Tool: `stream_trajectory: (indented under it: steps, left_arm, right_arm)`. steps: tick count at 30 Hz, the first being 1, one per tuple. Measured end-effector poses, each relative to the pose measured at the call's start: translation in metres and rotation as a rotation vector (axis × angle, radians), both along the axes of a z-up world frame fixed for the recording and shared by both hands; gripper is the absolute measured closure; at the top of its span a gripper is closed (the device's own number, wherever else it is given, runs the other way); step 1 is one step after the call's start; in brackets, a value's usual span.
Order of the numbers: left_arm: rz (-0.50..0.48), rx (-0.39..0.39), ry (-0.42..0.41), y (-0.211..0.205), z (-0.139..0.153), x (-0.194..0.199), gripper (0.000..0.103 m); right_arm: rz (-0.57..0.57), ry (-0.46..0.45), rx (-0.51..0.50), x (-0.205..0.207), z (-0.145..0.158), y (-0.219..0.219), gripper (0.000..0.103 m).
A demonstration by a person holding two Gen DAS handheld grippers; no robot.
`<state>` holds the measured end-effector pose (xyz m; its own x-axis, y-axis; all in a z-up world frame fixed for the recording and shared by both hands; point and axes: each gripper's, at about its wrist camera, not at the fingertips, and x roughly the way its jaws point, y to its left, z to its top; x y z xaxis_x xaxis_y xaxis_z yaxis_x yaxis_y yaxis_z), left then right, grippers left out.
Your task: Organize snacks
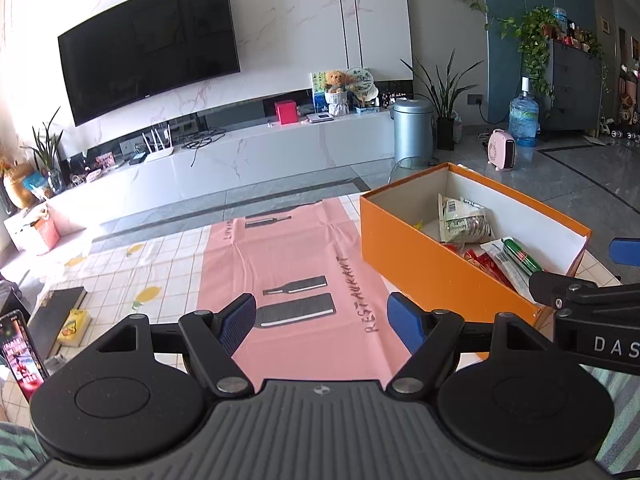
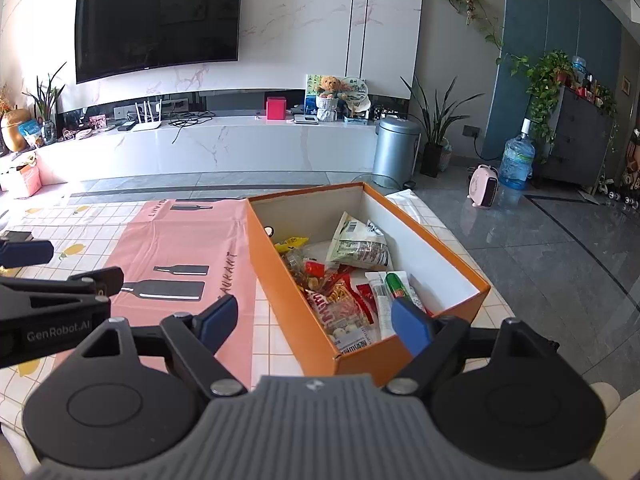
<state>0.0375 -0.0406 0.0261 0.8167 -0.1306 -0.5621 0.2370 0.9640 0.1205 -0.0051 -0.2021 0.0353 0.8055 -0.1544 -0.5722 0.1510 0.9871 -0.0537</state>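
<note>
Pink mat [image 1: 296, 264] lies bare ahead of the released, empty left tongs [image 1: 322, 322]; the right tongs [image 2: 316, 322], released too, straddle the orange box's [image 2: 288, 308] near edge.

my blue pads [image 1: 240, 322] ribbed rubbery, arms matt black plastic. orange box [image 2: 288, 280] matt cardboard, white inside. snack packets [image 2: 344, 308] glossy film. pink mat [image 1: 296, 256] creased, smooth. floor [image 2: 540, 240] glossy tile.
</note>
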Motion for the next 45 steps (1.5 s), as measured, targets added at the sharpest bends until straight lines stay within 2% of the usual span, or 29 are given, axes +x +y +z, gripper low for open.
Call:
stream_trajectory:
  steps: [17, 45]
  left_arm:
    - [0.008, 0.008, 0.029, -0.0018, 0.0011, -0.0039, 0.015]
    - [0.001, 0.017, 0.020, -0.0020, 0.0054, -0.0045, 0.015]
  right_arm:
    - [-0.002, 0.000, 0.013, -0.0011, -0.0022, -0.0022, 0.019]
    - [0.006, 0.000, 0.015, -0.0013, -0.0023, -0.0022, 0.019]
